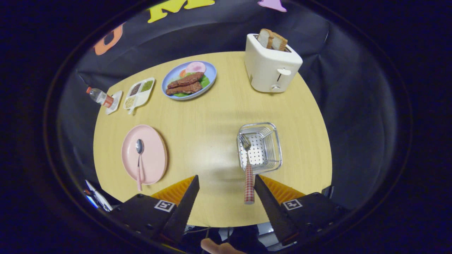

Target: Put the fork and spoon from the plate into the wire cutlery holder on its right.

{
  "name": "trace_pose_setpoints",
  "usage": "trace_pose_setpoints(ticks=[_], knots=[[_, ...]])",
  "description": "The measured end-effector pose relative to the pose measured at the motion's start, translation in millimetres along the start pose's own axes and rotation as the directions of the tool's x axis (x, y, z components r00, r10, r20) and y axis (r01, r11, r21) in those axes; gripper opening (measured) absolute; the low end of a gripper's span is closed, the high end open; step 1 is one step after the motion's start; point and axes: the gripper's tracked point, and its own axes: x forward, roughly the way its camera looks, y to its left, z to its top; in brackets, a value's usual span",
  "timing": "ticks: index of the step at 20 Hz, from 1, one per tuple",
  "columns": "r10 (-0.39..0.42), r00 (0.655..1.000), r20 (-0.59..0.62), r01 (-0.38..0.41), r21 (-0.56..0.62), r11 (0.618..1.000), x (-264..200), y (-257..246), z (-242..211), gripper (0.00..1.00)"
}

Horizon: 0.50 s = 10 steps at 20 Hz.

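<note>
The tool [226,183] hangs above the near edge of the worktop [212,116] with its two dark fingers [187,204] spread wide apart and nothing held between them. In the gap, close to the right finger, shows the red-and-white checked handle of the fork [248,169]. The fork leans with its prongs inside the wire holder [260,147] and its handle sticking out over the holder's near rim toward the tool; neither finger touches it.

The wire holder is a small metal basket with a perforated floor, standing on the worktop just ahead of the right finger. Well to its left, ahead of the left finger, lies the pink plate [144,154]. On it rests the spoon [139,162], bowl pointing away from the tool, its checked handle reaching over the plate's near rim.

Beyond these, toward the far side of the worktop, sits a blue plate [208,72] carrying strips of meat, a slice of ham and some greens. To its left is a white divided dish [139,93] with small portions of grains or seeds, and further left a small bottle [99,96] lies tilted on a little white tray. At the far right stands a white toaster [270,67] with two slices of bread poking out of its slots.
</note>
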Motion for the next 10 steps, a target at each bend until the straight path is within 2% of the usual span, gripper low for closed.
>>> trace_pose_setpoints(ticks=[2, 7, 10], knots=[[-0.019, 0.998, 0.059, 0.021, -0.028, 0.999, -2.5, 10.9, 1.9, 0.99], [0.007, 0.99, 0.144, 0.009, -0.111, 0.994, -7.5, 62.4, -5.9, 0.98], [0.062, 0.986, 0.152, -0.043, -0.121, 0.992, -6.1, 104.0, -18.4, 0.98]])
